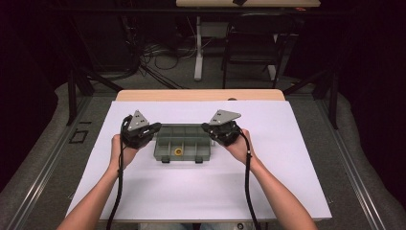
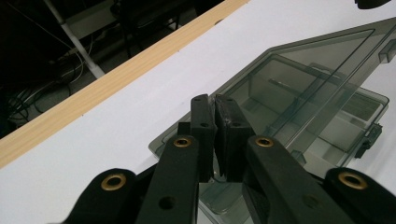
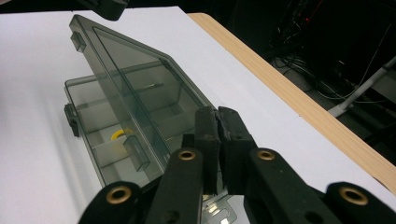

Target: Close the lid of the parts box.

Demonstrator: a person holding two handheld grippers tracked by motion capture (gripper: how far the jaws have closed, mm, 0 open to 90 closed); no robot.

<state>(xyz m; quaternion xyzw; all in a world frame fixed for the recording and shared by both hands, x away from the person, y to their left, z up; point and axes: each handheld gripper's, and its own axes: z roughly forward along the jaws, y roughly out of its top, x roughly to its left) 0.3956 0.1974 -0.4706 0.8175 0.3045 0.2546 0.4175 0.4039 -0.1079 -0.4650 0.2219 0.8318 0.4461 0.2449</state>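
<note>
A smoky grey compartment box (image 1: 182, 143) lies in the middle of the white sheet, with a small yellow round piece (image 1: 178, 152) in a front compartment. Its clear lid (image 2: 317, 70) stands tilted up over the base (image 2: 345, 126). My left gripper (image 1: 155, 128) is at the box's left end, and its jaws (image 2: 215, 100) are shut on the lid's corner edge. My right gripper (image 1: 206, 127) is at the right end, its jaws (image 3: 217, 112) likewise shut on the lid (image 3: 126, 79). The yellow piece (image 3: 119, 134) shows through the plastic.
A white sheet (image 1: 201, 191) covers the table, and a wooden edge (image 1: 201, 94) runs along its far side. Two latches (image 1: 165, 160) hang at the box's front. Beyond the table stand a chair (image 1: 251, 43) and a desk leg, with cables on the floor.
</note>
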